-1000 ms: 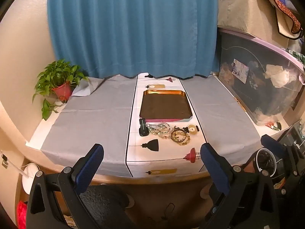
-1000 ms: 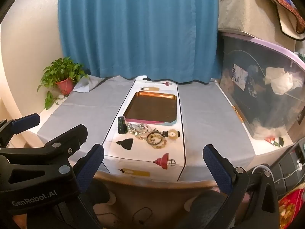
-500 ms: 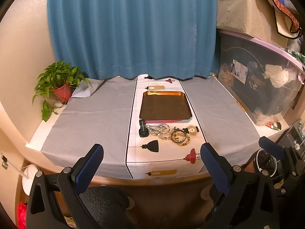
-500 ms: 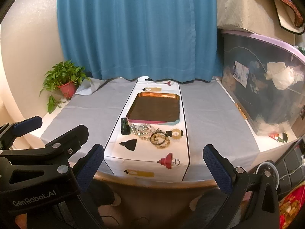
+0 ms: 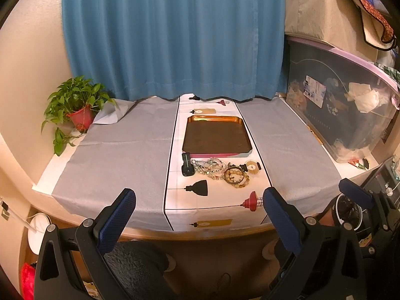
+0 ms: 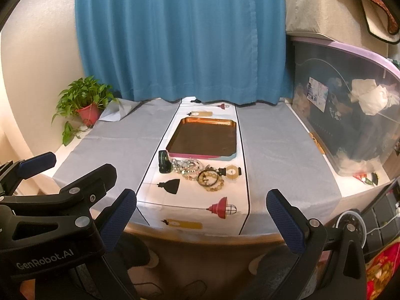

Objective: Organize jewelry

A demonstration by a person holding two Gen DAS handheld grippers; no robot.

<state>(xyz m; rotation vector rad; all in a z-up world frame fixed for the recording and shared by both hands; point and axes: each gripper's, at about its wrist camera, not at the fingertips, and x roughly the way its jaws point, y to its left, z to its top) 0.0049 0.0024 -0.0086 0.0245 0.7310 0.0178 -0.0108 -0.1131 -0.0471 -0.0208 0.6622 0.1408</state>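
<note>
Jewelry heaped just in front of the tray

Both the left gripper [image 5: 198, 203] and right gripper [image 6: 201, 203] hang wide apart (holding nothing) short of the bracelets [image 6: 200, 172] and tray [image 6: 203, 138].

Both cameras looked forward between their own blue-padded fingers, from just short of the near edge of the table [image 5: 120, 155] and slightly above it, toward the blue curtain [image 5: 172, 37] at the back. The left view sat a little left of centre, the right one a little to the right and marginally closer — it caught the left gripper [image 6: 37, 172] at its lower left. They shared nearly everything: the tray [image 5: 216, 135] [image 6: 203, 137], the potted plant [image 5: 75, 107] and the storage bin [image 6: 350, 115].
</note>
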